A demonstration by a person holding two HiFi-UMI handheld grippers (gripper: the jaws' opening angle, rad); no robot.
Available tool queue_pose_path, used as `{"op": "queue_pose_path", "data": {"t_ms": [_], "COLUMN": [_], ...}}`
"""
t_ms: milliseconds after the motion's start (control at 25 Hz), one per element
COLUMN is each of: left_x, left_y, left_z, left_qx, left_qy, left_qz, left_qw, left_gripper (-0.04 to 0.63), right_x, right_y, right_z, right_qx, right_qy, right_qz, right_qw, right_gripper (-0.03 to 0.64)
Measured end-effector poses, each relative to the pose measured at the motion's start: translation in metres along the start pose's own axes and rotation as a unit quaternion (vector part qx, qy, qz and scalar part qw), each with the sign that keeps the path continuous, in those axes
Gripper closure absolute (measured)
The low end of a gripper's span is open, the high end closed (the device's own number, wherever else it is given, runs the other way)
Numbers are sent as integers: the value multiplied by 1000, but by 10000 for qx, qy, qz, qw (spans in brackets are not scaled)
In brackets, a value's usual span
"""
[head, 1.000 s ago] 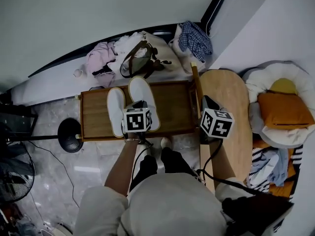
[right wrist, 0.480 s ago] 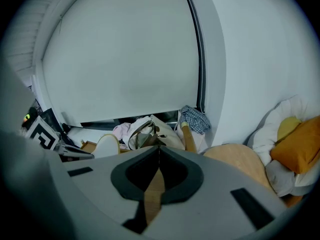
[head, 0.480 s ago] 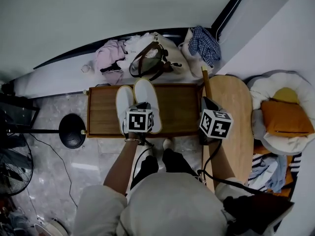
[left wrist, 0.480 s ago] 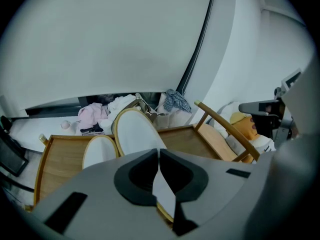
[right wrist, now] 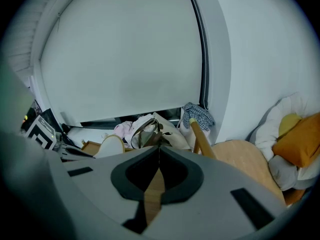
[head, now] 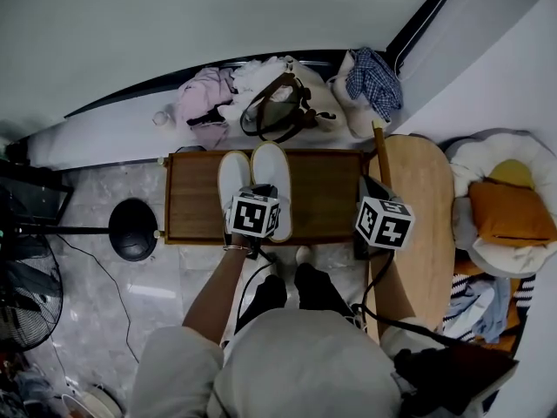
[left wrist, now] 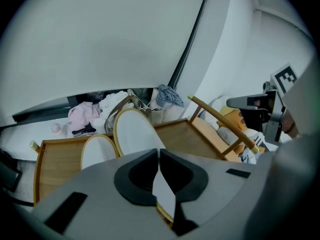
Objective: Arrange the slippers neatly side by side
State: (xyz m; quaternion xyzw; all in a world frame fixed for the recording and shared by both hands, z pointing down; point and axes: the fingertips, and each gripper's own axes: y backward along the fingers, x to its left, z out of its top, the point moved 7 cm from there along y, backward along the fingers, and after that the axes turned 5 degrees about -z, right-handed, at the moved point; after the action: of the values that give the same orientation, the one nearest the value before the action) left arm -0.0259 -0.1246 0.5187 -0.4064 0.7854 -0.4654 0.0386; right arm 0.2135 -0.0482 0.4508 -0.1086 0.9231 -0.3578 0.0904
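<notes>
Head view is the only one with the full layout. The left slipper (head: pixel 232 181) and right slipper (head: pixel 271 171) lie just beside each other, long sides parallel, on the left half of the low wooden desk (head: pixel 322 194). It also shows the marble floor (head: pixel 157 294), a black round base (head: pixel 132 240) and a fan (head: pixel 17 294), which neither gripper view shows. The left gripper view sees both slippers from low down, with the right one nearer and running under my jaws. It also shows a curved wooden rail (left wrist: pixel 225 124) past the desk's far end. The right gripper view catches only one slipper toe, left of the brown-strapped bag (right wrist: pixel 145 131). The rest is mostly wall, checked cloth (right wrist: pixel 196 116) and orange cushion (right wrist: pixel 300 141). My left tongs (left wrist: pixel 159 154) have the jaws together at the tips with nothing pinched, and the white of the right slipper shows through the slot behind them. They sit over that slipper's near end; I can't tell if they touch it. My right tongs (right wrist: pixel 159 151) are closed too and empty, with bare wood showing through the slot. In head view they're by the desk's right end, well apart from the slippers.
</notes>
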Motion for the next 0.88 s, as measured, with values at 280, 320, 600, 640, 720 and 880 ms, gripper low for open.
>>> {"op": "queue_pose_path", "data": {"t_ms": [280,320,600,640,720,880], "left_x": [8,10,16,16,17,18], "left_y": [-7,-8,-19,-21,-24,-31], "left_z": [-3,-4,-9,-10,-12,-16], "left_qx": [274,305,414,442,500,614], "left_qy": [-208,-216,-169,-176,-203,-220], "left_qz": [-273,-289,-436,-462,-501,-575], "left_qw": [9990,9989,9980,9978,9973,9962], "left_gripper": [568,568,568,568,568,568], "right_x": [16,17,24,24,26,26], "right_y": [-7,-9,-18,-20,-22,-25], "right_z": [-7,-8,-14,-15,-17,-21], "right_qx": [106,122,265,281,316,384], "right_qy": [-93,-105,-159,-161,-168,-192], "right_qz": [-85,-101,-197,-202,-211,-242], "right_qw": [9999,9998,9993,9993,9991,9988], "right_gripper": [583,583,583,583,583,583]}}
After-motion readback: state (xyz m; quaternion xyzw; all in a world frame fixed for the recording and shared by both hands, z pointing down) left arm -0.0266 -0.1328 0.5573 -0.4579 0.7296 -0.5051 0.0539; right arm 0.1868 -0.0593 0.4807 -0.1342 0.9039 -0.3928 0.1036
